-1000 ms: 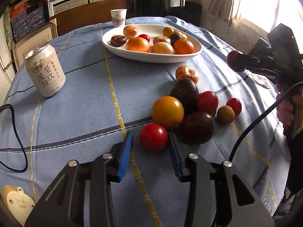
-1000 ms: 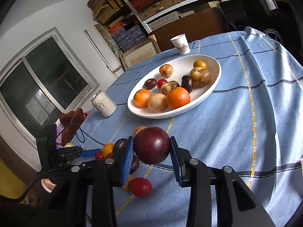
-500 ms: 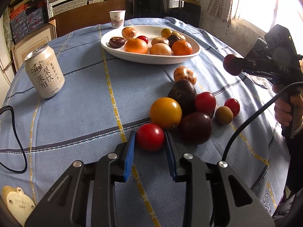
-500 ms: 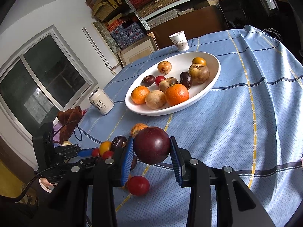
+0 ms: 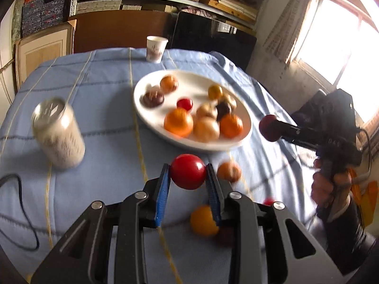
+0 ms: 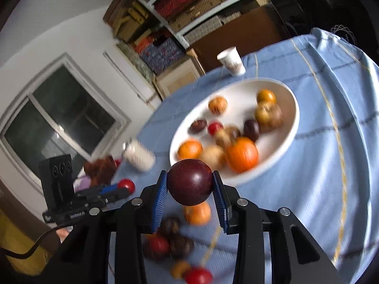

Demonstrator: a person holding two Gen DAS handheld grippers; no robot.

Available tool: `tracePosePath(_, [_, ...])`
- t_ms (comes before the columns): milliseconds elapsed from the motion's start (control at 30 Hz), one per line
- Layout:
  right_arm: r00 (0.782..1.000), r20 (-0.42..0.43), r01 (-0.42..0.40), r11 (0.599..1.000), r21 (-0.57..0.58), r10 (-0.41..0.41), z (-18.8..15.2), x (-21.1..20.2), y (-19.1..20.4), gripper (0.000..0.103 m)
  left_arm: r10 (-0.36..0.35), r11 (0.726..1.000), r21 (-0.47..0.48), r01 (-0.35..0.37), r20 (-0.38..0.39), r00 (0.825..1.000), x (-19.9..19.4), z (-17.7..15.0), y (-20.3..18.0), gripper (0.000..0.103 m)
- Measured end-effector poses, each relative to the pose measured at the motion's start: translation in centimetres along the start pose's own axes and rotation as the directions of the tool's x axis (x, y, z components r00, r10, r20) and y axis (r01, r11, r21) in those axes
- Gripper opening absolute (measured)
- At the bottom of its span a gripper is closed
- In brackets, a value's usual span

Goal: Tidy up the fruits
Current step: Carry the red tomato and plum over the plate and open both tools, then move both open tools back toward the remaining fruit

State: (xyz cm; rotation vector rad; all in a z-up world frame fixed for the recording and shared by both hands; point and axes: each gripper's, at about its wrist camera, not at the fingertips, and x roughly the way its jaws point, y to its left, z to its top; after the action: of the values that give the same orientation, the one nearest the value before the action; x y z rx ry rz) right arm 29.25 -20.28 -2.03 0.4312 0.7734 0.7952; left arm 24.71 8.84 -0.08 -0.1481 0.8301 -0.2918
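My left gripper [image 5: 188, 175] is shut on a red round fruit [image 5: 187, 171] and holds it above the blue tablecloth, short of the white oval plate [image 5: 151, 116]. My right gripper [image 6: 189, 185] is shut on a dark purple plum [image 6: 189, 181] and holds it in the air near the plate's [image 6: 290, 127] front rim. The plate holds several fruits, among them oranges [image 5: 178, 122]. Loose fruits lie on the cloth below the grippers: a yellow one [image 5: 202, 221], an orange-brown one [image 5: 228, 171], and a blurred cluster [image 6: 170, 241]. The right gripper with its plum [image 5: 270, 127] shows in the left wrist view.
A drink can [image 5: 58, 136] stands left of the plate. A paper cup [image 5: 155, 48] stands at the table's far edge. A black cable [image 5: 19, 208] lies at the left. Shelves and a cabinet are behind the table. The left gripper [image 6: 111, 190] shows in the right wrist view.
My left gripper closed on the red fruit and lifted it off the cloth toward the plate. My right gripper moved closer to the plate with the plum still in it.
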Motion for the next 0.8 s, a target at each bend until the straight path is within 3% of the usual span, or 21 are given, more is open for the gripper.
tracePosePath(267, [0.996,0.006,0.084,0.996,-0.007,-0.084,2.1,4.7,-0.7,0.038,0.114,0.993,-0.007,-0.114,-0.008,0.993,5.3,6.5,-0.2,0.030])
tracePosePath(367, [0.996,0.018,0.090,0.996,-0.019,-0.089,2.4,5.0,-0.8,0.045,0.144,0.989,-0.008,-0.145,-0.019,0.989,7.5,8.2,0.2,0.030])
tracePosePath(400, [0.996,0.028,0.090,0.996,-0.021,-0.089,2.4,4.8,-0.8,0.061,0.171,0.985,-0.010,-0.171,-0.015,0.985,8.2,8.7,0.2,0.040])
tracePosePath(433, [0.995,0.042,0.091,0.996,-0.026,-0.090,2.4,4.5,-0.8,0.066,0.188,0.982,-0.013,-0.188,-0.014,0.982,8.4,8.8,0.3,0.069])
tracePosePath(500, [0.996,0.047,0.079,0.995,-0.055,-0.076,2.3,3.4,-0.3,0.066,0.204,0.978,-0.043,-0.203,0.024,0.979,7.7,8.7,0.3,0.092])
tracePosePath(633, [0.997,0.061,0.059,0.990,-0.126,-0.052,1.5,0.9,1.0,0.067,0.194,0.981,-0.031,-0.192,0.068,0.979,4.9,6.2,-0.3,0.093])
tracePosePath(700, [0.997,0.059,0.066,0.986,-0.156,-0.057,0.4,0.0,1.2,0.071,0.224,0.974,-0.015,-0.224,0.097,0.970,3.6,4.4,-0.7,0.099])
tracePosePath(800, [0.994,0.025,0.112,0.982,-0.152,-0.110,-1.4,0.0,0.7,0.073,0.267,0.962,0.010,-0.271,0.142,0.953,1.7,1.1,-0.8,0.098])
